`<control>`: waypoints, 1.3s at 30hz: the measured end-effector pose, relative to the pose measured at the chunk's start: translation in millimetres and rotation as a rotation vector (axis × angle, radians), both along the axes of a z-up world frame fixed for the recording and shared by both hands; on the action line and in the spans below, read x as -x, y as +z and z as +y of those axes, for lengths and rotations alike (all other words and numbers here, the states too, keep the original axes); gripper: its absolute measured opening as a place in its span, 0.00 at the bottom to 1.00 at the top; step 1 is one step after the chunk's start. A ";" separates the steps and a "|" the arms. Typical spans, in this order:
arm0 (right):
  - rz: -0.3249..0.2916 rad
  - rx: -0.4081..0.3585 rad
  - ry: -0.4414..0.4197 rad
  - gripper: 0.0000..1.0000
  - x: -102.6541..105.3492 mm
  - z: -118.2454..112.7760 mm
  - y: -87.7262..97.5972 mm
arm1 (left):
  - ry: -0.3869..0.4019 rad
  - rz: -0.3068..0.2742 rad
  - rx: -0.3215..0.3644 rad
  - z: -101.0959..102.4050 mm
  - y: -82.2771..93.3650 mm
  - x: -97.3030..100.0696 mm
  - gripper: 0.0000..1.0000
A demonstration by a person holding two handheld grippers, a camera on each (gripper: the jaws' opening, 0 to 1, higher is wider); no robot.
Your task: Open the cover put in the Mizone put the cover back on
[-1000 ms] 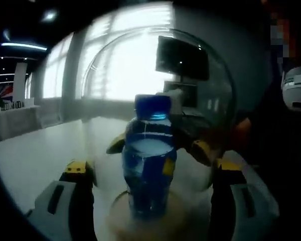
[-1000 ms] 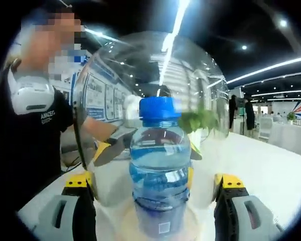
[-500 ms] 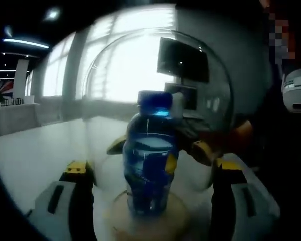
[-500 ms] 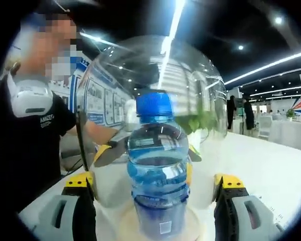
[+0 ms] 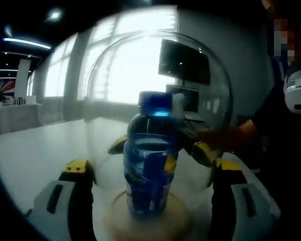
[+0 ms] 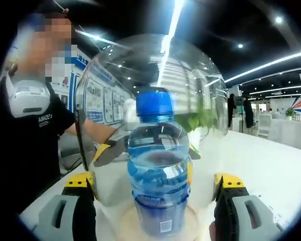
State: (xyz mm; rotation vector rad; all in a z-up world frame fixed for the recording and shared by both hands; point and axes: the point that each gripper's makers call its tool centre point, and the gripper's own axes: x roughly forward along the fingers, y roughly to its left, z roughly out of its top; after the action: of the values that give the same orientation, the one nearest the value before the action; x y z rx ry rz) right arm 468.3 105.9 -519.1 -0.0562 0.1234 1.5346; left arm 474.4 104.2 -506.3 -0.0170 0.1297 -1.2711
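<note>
A Mizone bottle (image 5: pixel 150 165) with a blue cap (image 5: pixel 154 103) stands upright on a round wooden base (image 5: pixel 115 221), under a clear glass dome cover (image 5: pixel 200 90). My left gripper (image 5: pixel 153 165) has its yellow-tipped jaws pressed on the dome's two sides. From the opposite side, the bottle (image 6: pixel 158 170), its cap (image 6: pixel 154 103), the base (image 6: pixel 128 221) and the dome (image 6: pixel 110 75) sit between the jaws of my right gripper (image 6: pixel 154 179), which clasp the glass the same way. Through the glass, each gripper's yellow tips appear behind the bottle in the other's view.
The base rests on a white table (image 5: pixel 35 150), (image 6: pixel 261 165) that stretches away on both sides. A person in a dark shirt (image 6: pixel 30 135), (image 5: pixel 286 140) stands close at the table's edge. A dark monitor (image 5: pixel 183 60) and a green plant (image 6: pixel 200 120) lie beyond the dome.
The bottle leaned slightly half a second ago and now stands straight, its water still moving. Both grippers keep their hold on the dome, and the views barely shift.
</note>
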 end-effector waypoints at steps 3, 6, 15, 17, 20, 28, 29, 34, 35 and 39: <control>0.004 0.019 -0.014 0.91 -1.2 -1.7 -1.4 | 0.014 -0.003 -0.006 1.1 1.3 1.3 0.83; 0.005 0.033 -0.025 0.90 -1.0 -2.1 -1.6 | 0.030 -0.006 -0.014 2.5 2.3 2.3 0.82; 0.009 0.046 -0.096 0.90 1.2 -11.4 4.4 | 0.086 -0.015 -0.008 10.6 4.8 6.7 0.79; 0.012 0.023 -0.116 0.90 5.0 -15.7 9.8 | 0.098 -0.015 -0.005 13.0 5.1 4.6 0.78; -0.001 0.022 -0.155 0.90 9.3 -20.8 10.5 | 0.121 -0.009 -0.007 16.6 5.1 3.0 0.77; 0.048 -0.013 -0.233 0.90 15.6 -27.8 13.6 | 0.198 -0.003 -0.026 25.4 2.3 11.9 0.71; 0.056 -0.019 -0.249 0.90 15.3 -29.0 14.3 | 0.205 -0.003 -0.025 23.4 2.8 17.8 0.70; 0.087 -0.033 -0.359 0.90 15.5 -37.4 20.1 | 0.257 0.005 -0.053 32.0 0.0 24.3 0.64; 0.082 -0.040 -0.376 0.90 15.4 -39.2 21.3 | 0.276 0.008 -0.064 34.7 -2.0 25.0 0.63; 0.058 0.012 -0.437 0.90 16.8 -43.4 12.2 | 0.301 0.027 -0.063 39.6 -4.4 28.0 0.58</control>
State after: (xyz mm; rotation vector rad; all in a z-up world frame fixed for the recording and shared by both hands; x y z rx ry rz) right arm 451.5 62.5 -506.9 0.0065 0.1783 1.0997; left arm 446.4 143.7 -510.7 0.0011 0.1834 -0.9661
